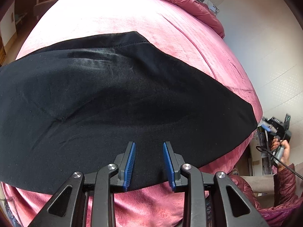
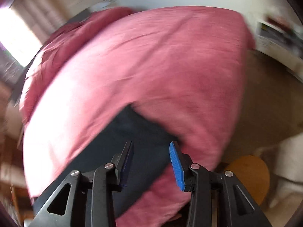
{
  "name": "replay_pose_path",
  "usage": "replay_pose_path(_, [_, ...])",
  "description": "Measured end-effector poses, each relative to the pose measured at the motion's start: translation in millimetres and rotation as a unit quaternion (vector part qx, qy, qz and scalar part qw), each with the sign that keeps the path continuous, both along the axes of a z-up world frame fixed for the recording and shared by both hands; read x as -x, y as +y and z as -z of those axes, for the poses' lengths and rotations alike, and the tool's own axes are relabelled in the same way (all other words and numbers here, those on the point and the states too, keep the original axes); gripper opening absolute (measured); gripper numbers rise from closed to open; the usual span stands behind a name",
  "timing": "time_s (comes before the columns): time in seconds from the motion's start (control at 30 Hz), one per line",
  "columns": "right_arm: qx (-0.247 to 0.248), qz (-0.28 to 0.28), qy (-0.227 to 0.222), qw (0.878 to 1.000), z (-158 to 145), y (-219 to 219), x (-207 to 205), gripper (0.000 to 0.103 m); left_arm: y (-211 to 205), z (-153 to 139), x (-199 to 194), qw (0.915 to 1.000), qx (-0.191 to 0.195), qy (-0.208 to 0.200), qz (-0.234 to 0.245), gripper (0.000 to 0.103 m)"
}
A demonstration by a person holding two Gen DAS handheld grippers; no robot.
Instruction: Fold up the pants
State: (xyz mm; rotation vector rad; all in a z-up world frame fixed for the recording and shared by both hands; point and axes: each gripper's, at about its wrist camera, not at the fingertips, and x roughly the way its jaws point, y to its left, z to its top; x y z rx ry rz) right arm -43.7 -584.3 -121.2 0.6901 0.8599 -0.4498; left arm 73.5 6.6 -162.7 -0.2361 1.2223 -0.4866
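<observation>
Black pants (image 1: 117, 98) lie spread across a pink velvet bedcover (image 1: 117, 19), already doubled into a broad band whose stitched hem sits toward the far side. The left gripper (image 1: 149, 163) hovers over the near edge of the cloth, its blue pads (image 1: 129, 165) parted with nothing pinched between them. The right gripper (image 2: 151, 163), seen in a blurred view, is likewise spread and empty, above the pants' end near the bed's side edge. In the left view it appears off the bed, held in a hand (image 1: 282, 151). Risk: a fresh grasp may catch only the top layer, or snag the bedcover, so the next fold would drag skewed and leave the edges misaligned.
</observation>
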Motion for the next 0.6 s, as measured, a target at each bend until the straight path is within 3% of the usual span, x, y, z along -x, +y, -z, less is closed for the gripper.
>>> replay_pose_path(0.1, [-0.015, -0.123, -0.016, 0.992, -5, 61, -43, 0.041, 5, 2, 0, 0.9999, 0.006, 0.002, -0.012, 0.031])
replay_pose_path(0.17, [-0.043, -0.216, -0.03, 0.975, -5, 116, -79, 0.041, 9, 2, 1, 0.9998, 0.007, -0.002, -0.02, 0.031])
replay_pose_path(0.23, [-0.075, -0.31, -0.044, 0.947, -6, 178, -118, 0.041, 16, 0, 3, 0.9996, 0.006, -0.01, -0.026, 0.031])
replay_pose_path(0.33, [-0.107, -0.401, -0.051, 0.908, -8, 256, -168, 0.04, 24, -3, 3, 0.9991, 0.004, -0.025, -0.035, 0.031])
replay_pose_path(0.5, [-0.138, -0.489, -0.019, 0.861, 1, 357, -242, 0.04, 37, -2, 3, 0.9982, 0.003, -0.037, -0.046, 0.031])
replay_pose_path(0.6, [-0.135, -0.514, 0.022, 0.847, 20, 398, -272, 0.04, 46, -2, 3, 0.9978, 0.004, -0.04, -0.052, 0.031])
